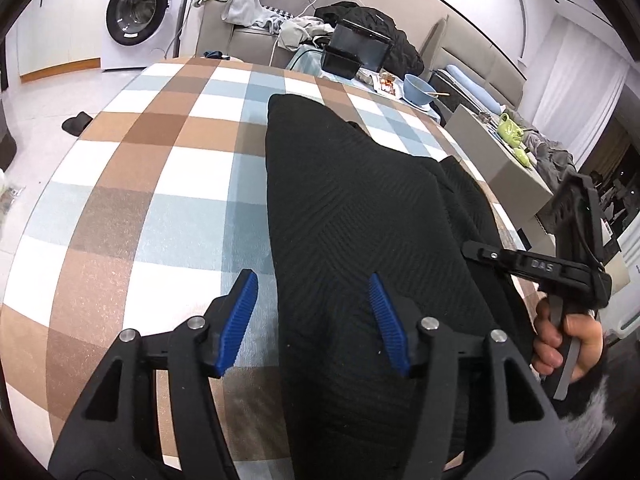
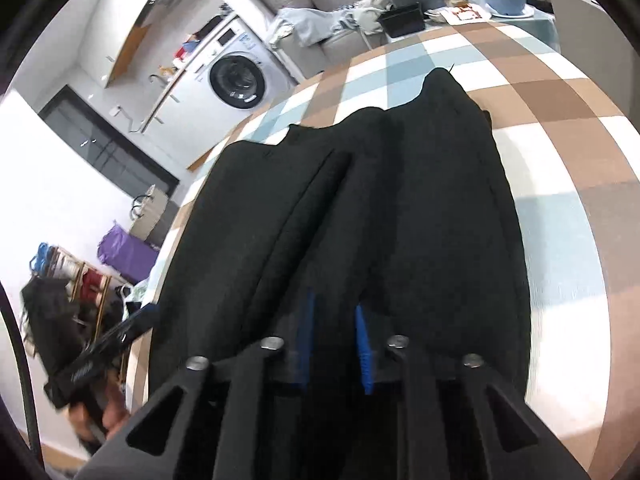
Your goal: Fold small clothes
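A black garment [image 1: 360,208] lies lengthwise on a desk [image 1: 140,184] covered in a brown, blue and white checked cloth. The left hand-held gripper [image 1: 314,320] hovers above the garment's near end, blue pads [image 1: 240,320] spread wide with nothing between them. The right hand-held gripper [image 2: 334,344] has its jaws nearly closed, pinching a fold of the garment.

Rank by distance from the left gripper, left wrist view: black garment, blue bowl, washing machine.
1. Black garment: directly under the left gripper, on the checked tablecloth.
2. Blue bowl: far edge of the table, right.
3. Washing machine: beyond the table, upper left.
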The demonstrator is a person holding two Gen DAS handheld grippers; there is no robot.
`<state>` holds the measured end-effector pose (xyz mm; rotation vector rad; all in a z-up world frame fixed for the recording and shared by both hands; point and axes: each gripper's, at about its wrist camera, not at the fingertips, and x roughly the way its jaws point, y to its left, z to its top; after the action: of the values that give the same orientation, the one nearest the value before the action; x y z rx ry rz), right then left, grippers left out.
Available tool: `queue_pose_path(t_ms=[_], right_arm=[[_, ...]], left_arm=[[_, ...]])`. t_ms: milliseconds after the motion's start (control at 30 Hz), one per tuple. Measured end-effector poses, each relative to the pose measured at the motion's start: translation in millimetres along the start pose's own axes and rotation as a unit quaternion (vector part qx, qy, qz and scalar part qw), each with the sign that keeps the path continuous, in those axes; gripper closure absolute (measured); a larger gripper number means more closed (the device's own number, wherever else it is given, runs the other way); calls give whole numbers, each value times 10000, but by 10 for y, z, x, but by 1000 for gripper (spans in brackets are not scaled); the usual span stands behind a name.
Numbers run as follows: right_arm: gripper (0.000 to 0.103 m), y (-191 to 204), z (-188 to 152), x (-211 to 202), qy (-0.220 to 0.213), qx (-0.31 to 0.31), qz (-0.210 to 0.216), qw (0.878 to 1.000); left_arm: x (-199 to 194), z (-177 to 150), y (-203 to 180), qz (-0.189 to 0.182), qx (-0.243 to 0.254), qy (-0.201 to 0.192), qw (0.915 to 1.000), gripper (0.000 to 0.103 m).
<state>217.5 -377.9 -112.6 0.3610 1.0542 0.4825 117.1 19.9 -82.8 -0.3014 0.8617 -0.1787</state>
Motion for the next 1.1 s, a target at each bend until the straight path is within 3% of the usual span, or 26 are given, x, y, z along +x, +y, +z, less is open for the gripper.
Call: queue_pose_path(t_ms=[67, 167, 233, 333, 400, 467, 567, 767, 900, 967, 1100], right_arm=[[98, 131, 48, -53, -89, -307, -23, 9995], [99, 328, 57, -491, -785, -830, -23, 9934], [99, 301, 60, -668, -986, -935, -358, 9901], [98, -2, 61, -591, -774, -615, -852, 9914], [98, -232, 55, -408, -350, -315, -873, 9951], [97, -325, 44, -328, -230, -204, -820, 9962], [93, -333, 17, -372, -366, -158, -626, 9972], [92, -252, -31, -541, -505, -221, -868, 9947], [83, -102, -101, -747, -620, -261, -606, 9959], [73, 16, -144, -731, -507, -274, -324, 9978], [71, 107, -87, -475, -138, -177, -51, 9997]], left_arm=[[-9, 23, -7, -27, 2, -14, 10000, 48], [-19, 56, -29, 11, 47, -49, 10000, 48], [-8, 59, -49, -5, 64, -25, 10000, 48], [76, 43, -87, 12, 117, 77, 9999, 48], [121, 27, -113, 12, 130, 144, 9998, 48], [160, 3, -138, -4, 145, 219, 9997, 48], [204, -32, -166, 15, 185, 281, 9994, 48], [225, -18, -185, 39, 221, 294, 9993, 48], [220, 0, -197, -17, 216, 293, 9993, 48], [230, 7, -221, -10, 233, 297, 9993, 48], [218, 14, -233, -67, 248, 306, 9992, 48]])
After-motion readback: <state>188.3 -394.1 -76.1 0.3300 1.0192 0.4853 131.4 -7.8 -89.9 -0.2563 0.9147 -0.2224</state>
